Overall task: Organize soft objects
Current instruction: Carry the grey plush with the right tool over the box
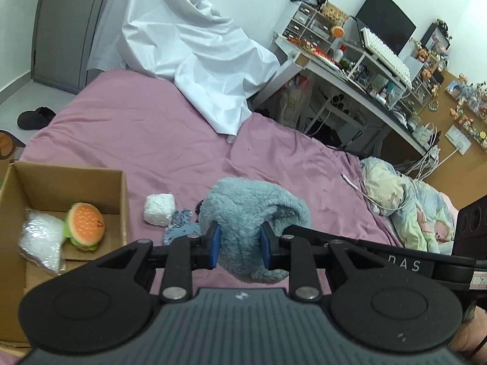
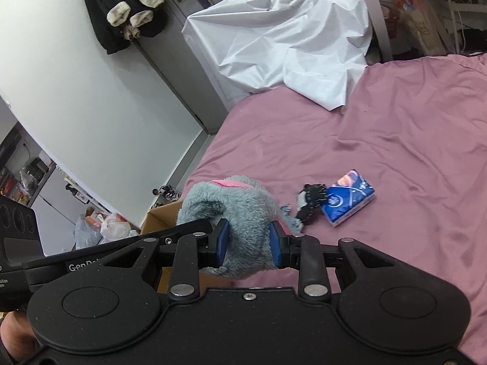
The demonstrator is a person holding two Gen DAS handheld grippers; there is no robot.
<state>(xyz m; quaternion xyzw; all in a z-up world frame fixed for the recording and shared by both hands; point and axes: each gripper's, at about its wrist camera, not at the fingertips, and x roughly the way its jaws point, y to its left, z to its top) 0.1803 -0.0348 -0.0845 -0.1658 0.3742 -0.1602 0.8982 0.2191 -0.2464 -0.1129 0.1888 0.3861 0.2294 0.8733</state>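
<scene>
In the left wrist view the left gripper (image 1: 240, 245) sits low at centre frame, its blue pads clenched on a grey fleece (image 1: 252, 213) that bulges up between and above them. The fleece hangs clear of the pink bedsheet (image 1: 158, 140). Just left of it on the sheet lie a white wad (image 1: 159, 208) and a blue-grey scrap (image 1: 181, 223). At lower left stands a cardboard box (image 1: 123, 200) holding a burger plush (image 1: 85, 226) beside a clear plastic bag (image 1: 41, 237). A white cover (image 1: 188, 48) drapes across the upper middle.

In the right wrist view the right gripper (image 2: 249, 245) likewise grasps the same fleece, pink trim showing at its top. Right of centre on the sheet, a blue tissue pack (image 2: 350, 197) touches a black beaded item (image 2: 312, 202).
</scene>
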